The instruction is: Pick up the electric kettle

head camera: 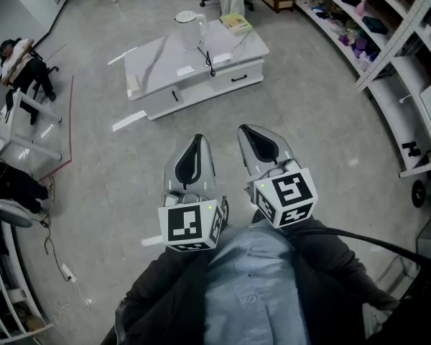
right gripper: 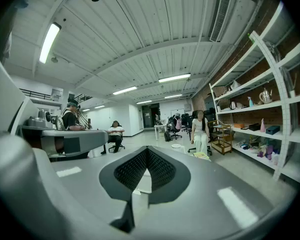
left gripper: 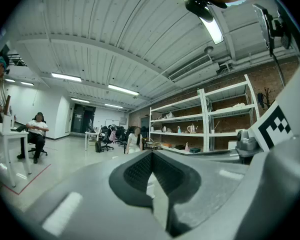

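Head view: the electric kettle [head camera: 190, 26] stands at the far edge of the low white table [head camera: 158, 74], well apart from the left gripper [head camera: 195, 142] and right gripper [head camera: 251, 136] – the person should probably walk closer, part one gripper's jaws and approach the handle level

A book [head camera: 235, 24] lies near it; a black cord [head camera: 209, 62] trails forward and may snag

Left gripper view: jaws pressed together, empty

Right gripper view: likewise closed on nothing

Kettle [head camera: 190, 27] stands on the table [head camera: 156, 62], book [head camera: 235, 24] to its right.
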Demonstrator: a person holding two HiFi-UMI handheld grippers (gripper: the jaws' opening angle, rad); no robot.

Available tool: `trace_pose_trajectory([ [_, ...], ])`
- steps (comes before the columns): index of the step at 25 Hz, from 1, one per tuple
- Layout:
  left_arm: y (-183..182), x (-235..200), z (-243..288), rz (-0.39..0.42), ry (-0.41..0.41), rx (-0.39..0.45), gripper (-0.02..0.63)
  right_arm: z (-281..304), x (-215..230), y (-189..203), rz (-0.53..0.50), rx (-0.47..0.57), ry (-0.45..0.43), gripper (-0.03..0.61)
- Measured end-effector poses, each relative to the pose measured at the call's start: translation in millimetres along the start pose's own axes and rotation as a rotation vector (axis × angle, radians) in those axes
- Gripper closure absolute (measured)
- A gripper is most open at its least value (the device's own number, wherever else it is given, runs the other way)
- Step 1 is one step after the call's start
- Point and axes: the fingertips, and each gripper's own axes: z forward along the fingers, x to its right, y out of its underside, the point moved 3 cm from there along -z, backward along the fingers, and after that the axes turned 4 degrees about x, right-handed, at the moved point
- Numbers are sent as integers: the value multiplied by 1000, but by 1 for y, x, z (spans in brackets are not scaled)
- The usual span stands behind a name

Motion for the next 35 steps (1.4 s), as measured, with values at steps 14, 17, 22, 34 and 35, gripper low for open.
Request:
trace_pose_trajectory([
  [14, 18, 16, 1, -13, 8, -52, 609, -10, 7, 10, 43, 5, -26, 554],
  [17, 22, 28, 2, -16, 23, -61, 609, -18, 12, 11, 41, 19, -32, 552],
  [22, 28, 56, 9, -17, 43, -82, 609, -35, 34, 15, 53, 13, -20, 552],
  [34, 52, 85, 11, 2, 28, -166, 609, -46, 60, 46, 149, -37, -44, 552],
  [35, 56, 82, 13, -3, 24, -173, 609, -42, 60, 49, 151, -44, -48, 552],
])
